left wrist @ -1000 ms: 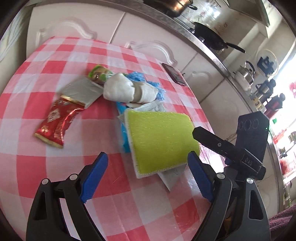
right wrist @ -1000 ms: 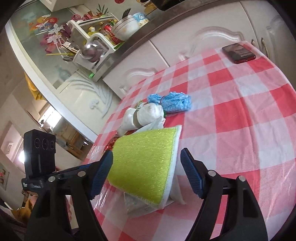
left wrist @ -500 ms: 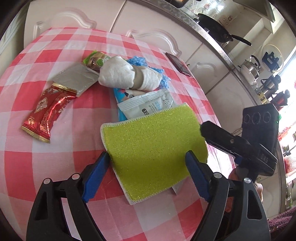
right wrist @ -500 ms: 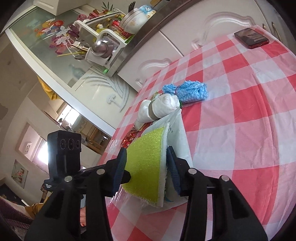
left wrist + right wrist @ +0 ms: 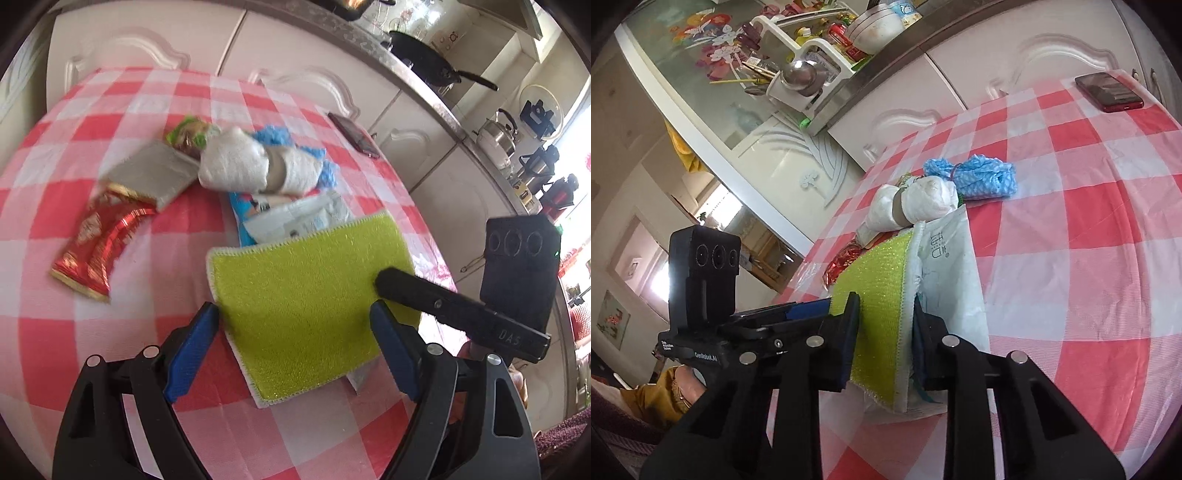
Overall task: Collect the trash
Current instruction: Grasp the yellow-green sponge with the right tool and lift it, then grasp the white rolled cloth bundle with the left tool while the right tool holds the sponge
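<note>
- On the near edge of the red-and-white checked tablecloth (image 5: 122,118), the right gripper (image 5: 882,347) has its jaws drawn nearly together on the yellow-green scouring cloth (image 5: 314,295) and the white wipes packet (image 5: 956,280) behind it; its jaws have just been closing, and both things are now pinched between the pads and tipped up on edge.
- Close beside it, the left gripper (image 5: 295,347) hangs with its jaws wide apart, one blue pad at each side of the cloth's near edge; it grips nothing that I can see.
- So the first pick looks to be secured but not yet lifted clear: the packet's lower end lies on or just above the table, I cannot tell which.
- Left on the table, to the far left, lies a red foil wrapper (image 5: 99,243), and just beyond it a grey flat sachet (image 5: 155,173) with a green snack wrapper (image 5: 188,133) at its far corner.
- Further in the middle sits a white rolled bundle (image 5: 255,166) with a blue crumpled bag (image 5: 975,175) touching its far side, and a blue printed packet (image 5: 242,218) partly under the cloth.
- At the far right a dark phone (image 5: 1108,92) lies well apart from the litter; I judge it no trash.
- No bin or bag to receive anything shows in either view, so nothing looks collected yet and most of the job remains.
</note>
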`<action>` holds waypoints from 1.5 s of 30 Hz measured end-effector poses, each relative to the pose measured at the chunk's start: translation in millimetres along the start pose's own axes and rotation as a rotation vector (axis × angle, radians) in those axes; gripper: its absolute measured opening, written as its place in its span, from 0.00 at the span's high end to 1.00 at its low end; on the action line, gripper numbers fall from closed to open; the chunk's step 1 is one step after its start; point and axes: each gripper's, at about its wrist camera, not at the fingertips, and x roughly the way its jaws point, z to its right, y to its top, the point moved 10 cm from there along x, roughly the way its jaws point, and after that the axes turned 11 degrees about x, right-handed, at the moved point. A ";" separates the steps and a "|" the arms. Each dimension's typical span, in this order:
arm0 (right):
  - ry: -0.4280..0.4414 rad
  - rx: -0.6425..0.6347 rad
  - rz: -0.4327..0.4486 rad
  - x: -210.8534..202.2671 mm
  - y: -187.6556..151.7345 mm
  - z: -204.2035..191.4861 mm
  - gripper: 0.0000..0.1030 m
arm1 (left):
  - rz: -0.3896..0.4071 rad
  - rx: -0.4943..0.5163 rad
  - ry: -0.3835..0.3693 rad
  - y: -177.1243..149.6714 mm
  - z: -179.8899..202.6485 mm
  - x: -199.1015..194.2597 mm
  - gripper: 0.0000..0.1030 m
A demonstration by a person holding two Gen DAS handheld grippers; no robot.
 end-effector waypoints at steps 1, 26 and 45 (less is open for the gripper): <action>0.011 0.006 0.006 -1.6 1.1 -0.5 0.76 | 0.016 0.002 0.006 5.3 -1.1 -5.0 0.19; 0.197 0.313 0.440 -115.9 76.1 76.8 0.79 | -0.002 0.115 0.378 88.4 -33.3 54.2 0.12; 0.154 0.257 0.392 -102.5 73.7 70.2 0.79 | -0.061 0.157 0.429 92.6 -41.8 80.8 0.12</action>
